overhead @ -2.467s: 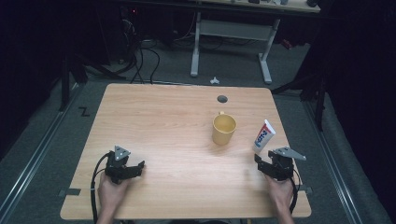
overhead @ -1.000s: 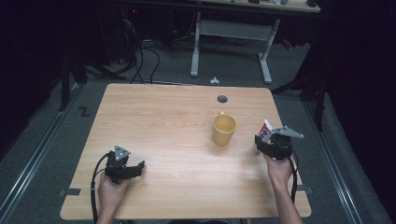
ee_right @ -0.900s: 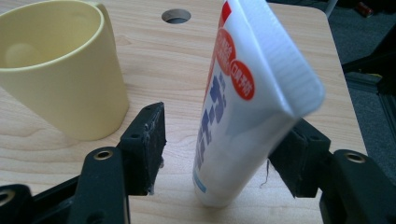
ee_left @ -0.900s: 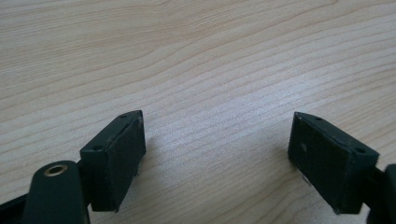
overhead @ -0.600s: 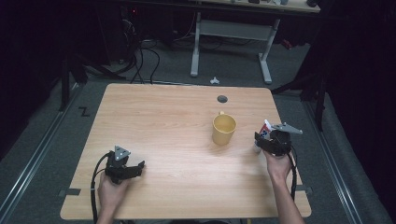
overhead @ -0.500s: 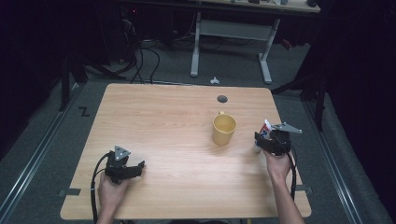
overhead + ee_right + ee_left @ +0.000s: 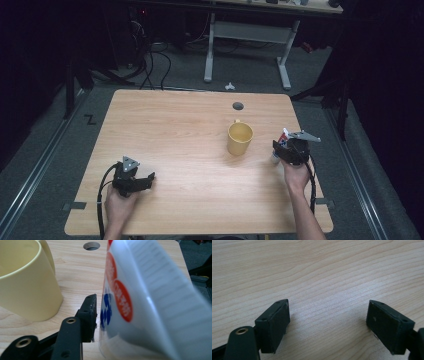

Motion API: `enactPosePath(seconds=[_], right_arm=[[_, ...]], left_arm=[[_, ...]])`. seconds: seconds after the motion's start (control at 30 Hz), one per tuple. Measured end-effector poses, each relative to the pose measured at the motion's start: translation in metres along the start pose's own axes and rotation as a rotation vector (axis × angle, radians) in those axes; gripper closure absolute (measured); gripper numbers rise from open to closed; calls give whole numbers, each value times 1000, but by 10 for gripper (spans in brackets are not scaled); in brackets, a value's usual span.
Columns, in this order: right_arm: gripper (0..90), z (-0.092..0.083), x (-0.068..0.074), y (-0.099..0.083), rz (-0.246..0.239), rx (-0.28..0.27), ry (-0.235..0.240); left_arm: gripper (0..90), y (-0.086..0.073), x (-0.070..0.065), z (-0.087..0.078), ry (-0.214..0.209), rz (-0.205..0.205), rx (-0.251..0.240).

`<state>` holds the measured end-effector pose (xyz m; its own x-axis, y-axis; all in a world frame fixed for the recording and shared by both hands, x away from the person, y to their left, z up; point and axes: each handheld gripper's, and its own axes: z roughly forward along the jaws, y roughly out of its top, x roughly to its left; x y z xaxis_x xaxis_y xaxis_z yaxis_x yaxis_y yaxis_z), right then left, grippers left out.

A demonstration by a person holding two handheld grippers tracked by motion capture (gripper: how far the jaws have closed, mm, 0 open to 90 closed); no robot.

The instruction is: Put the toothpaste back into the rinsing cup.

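**A:** What are you seeing on the right side?

**B:** I'm looking along the right tool [image 7: 286, 148] at a white tube [image 7: 150, 302] with red and blue print, lying near the right edge of the tabletop [image 7: 175, 125], just beside the yellow mug [image 7: 240, 138]. The tube is sitting between the jaws. I'm seeing one jaw right up against its printed side; the other jaw is hidden behind it, so I cannot tell whether the grip is closed on it or merely framing it.

**A:** How are you expecting it to handle?

**B:** I'm judging it light and soft, a squeezable plastic skin that is probably a bit slick. Pinching hard in the middle would likely dent it or push the contents about. I'm favouring a hold low on the body, across its flat width, where the print is, with gentle pressure.

**A:** And the other hand?

**B:** The left tool [image 7: 131, 179] is resting near the front left corner of the tabletop, jaws spread wide, holding nothing; I'm seeing bare wood between them.

**A:** Any risk nearby?

**B:** The mug is standing close, so I'm minding a knock while lifting.
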<state>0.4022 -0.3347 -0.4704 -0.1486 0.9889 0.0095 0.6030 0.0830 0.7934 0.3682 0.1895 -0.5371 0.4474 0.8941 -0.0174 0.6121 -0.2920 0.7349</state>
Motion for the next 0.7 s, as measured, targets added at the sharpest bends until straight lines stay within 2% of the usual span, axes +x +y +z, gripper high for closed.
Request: enactPosePath(seconds=[0.7], right_arm=[[648, 0, -5, 0, -30, -4, 21]], left_arm=[[194, 0, 0, 0, 1, 1, 1]])
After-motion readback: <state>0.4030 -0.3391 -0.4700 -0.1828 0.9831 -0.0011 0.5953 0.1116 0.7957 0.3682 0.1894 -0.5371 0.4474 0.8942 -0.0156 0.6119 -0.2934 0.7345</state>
